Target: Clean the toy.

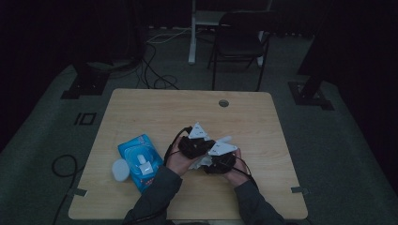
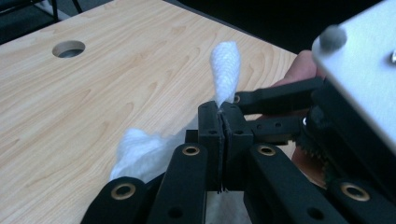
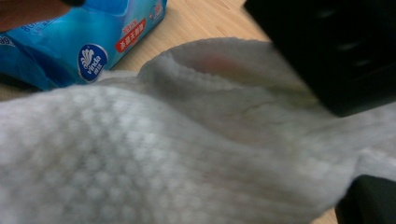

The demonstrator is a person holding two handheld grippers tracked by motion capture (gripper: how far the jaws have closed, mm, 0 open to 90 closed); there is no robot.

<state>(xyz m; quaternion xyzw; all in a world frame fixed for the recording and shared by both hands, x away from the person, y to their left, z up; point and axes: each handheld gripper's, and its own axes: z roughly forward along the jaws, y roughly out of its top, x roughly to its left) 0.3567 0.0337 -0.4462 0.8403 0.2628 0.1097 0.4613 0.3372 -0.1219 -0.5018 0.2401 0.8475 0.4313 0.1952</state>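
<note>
A white textured wipe (image 2: 225, 70) is pinched between the jaws of my left gripper (image 2: 223, 121), one end standing up above them and the rest bunched on the table below. In the high view both hands hold the grippers close together at mid-table, the left gripper (image 1: 196, 145) just left of the right gripper (image 1: 219, 161), with the wipe (image 1: 225, 139) poking out between them. Two fingers of the right gripper (image 2: 243, 112) reach in beside the left jaws. The wipe (image 3: 163, 154) drapes right across the right gripper view, covering its jaws.
A blue pack of wipes (image 1: 140, 161) lies at the table's left with its white lid (image 1: 121, 169) flipped open, and it appears again as the blue pack (image 3: 84, 37). A cable hole (image 1: 224, 103) sits near the far edge. A chair (image 1: 239, 42) stands beyond the table (image 1: 155, 108).
</note>
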